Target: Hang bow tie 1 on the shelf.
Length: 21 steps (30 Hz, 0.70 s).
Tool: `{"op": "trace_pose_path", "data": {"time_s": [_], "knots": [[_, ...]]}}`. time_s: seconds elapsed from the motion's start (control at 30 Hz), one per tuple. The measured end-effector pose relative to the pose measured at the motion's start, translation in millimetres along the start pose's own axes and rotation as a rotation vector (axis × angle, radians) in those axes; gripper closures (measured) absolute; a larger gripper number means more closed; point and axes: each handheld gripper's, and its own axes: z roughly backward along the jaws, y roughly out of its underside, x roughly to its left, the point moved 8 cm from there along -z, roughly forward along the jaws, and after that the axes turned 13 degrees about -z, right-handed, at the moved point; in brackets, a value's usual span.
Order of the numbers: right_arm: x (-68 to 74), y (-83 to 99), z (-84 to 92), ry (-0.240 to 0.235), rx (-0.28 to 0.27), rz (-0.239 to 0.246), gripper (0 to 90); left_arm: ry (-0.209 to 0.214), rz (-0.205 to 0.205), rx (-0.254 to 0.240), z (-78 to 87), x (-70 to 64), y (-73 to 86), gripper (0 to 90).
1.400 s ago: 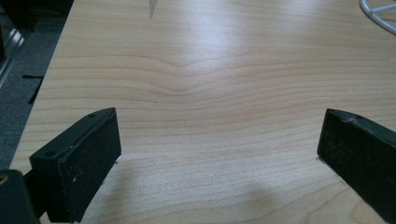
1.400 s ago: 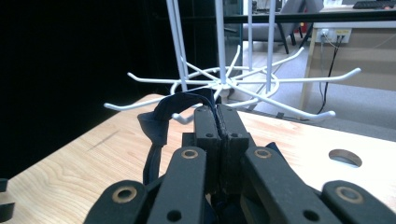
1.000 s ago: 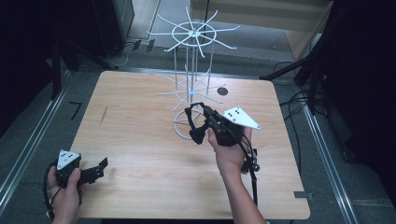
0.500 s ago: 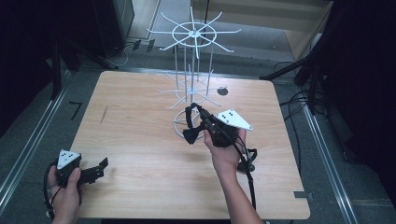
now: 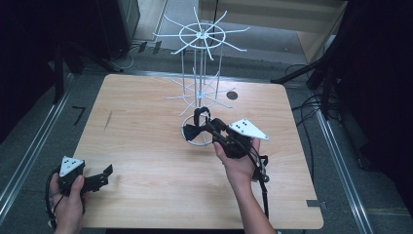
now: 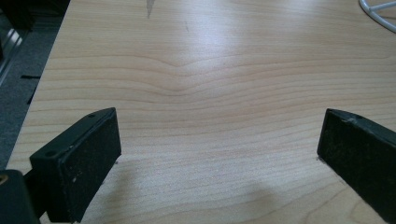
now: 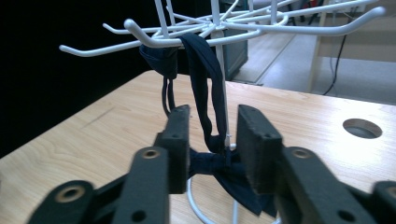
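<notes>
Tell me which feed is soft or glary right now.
Right gripper view: its own near jaws are blurred, while the dark bow tie and white hook rack look sharper. Left gripper view: bright glare on the wooden table, soft shadow below. High view: dark surroundings.

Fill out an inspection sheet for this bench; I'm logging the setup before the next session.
Surface: wooden table, round hole at far side.
Job's things: white wire rack upright; dark bow tie hanging by its strap from a lower hook.
Clutter: nothing seen.
Grippers: left gripper open above bare wood; right gripper at the bow tie, jaws parted around its strap.
Cables: one trails from each gripper.
Surroundings: grey floor, dark equipment, loose wires.
</notes>
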Motion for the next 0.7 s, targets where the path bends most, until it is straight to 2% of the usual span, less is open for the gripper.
{"op": "trace_pose_path", "data": {"time_s": [0.13,0.23,0.7], "knots": [[-1.6,-0.6,5.2,-0.007,0.006,0.0,51.3,-0.002,0.0,0.0,0.0,0.1,0.0,0.0],[-4.1,-0.5,9.9,-0.005,0.007,0.005,47.6,-0.003,-0.001,0.0,0.1,0.1,0.0,0.0],[-32.0,10.5,27.9,0.045,0.017,0.002,45.5,0.002,0.007,-0.005,0.3,0.8,0.0,0.0]]}}
